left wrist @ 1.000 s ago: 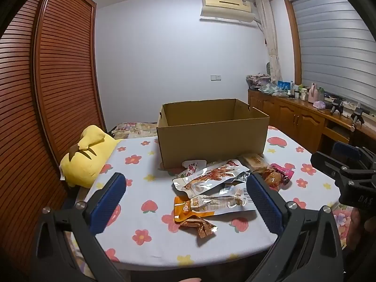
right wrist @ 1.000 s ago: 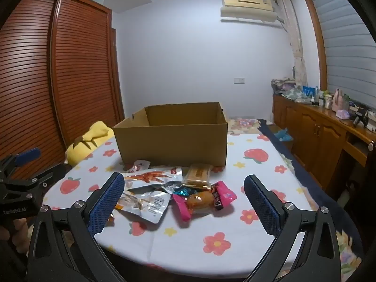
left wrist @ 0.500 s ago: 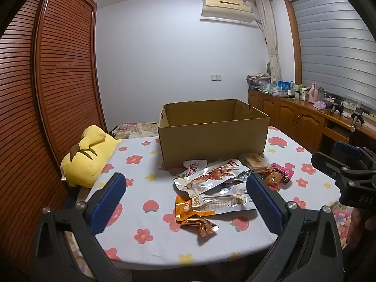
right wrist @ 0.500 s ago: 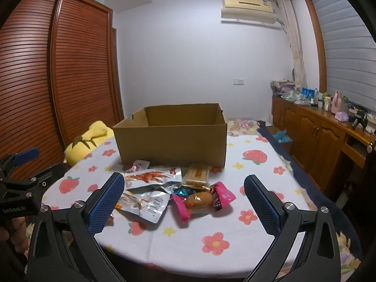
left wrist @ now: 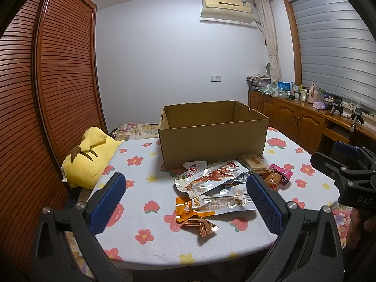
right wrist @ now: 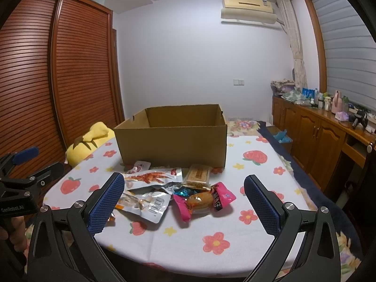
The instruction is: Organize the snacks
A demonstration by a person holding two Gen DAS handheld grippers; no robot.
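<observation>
An open cardboard box stands at the back of the flowered tablecloth. In front of it lies a heap of snack packets: a silver chicken-feet pouch, a silver and orange pouch, a small brown wrapper, a pink-wrapped snack and a tan biscuit pack. My left gripper hangs open, short of the heap. My right gripper is open too, its fingers wide either side of the pink snack, nearer the camera.
A yellow plush toy lies at the table's left side. Slatted wooden wardrobe doors run along the left. A wooden sideboard with clutter stands on the right. The table's front edge is close below.
Both views have edged very slightly backward or upward; the box and packets have not moved, and both grippers stay open.
</observation>
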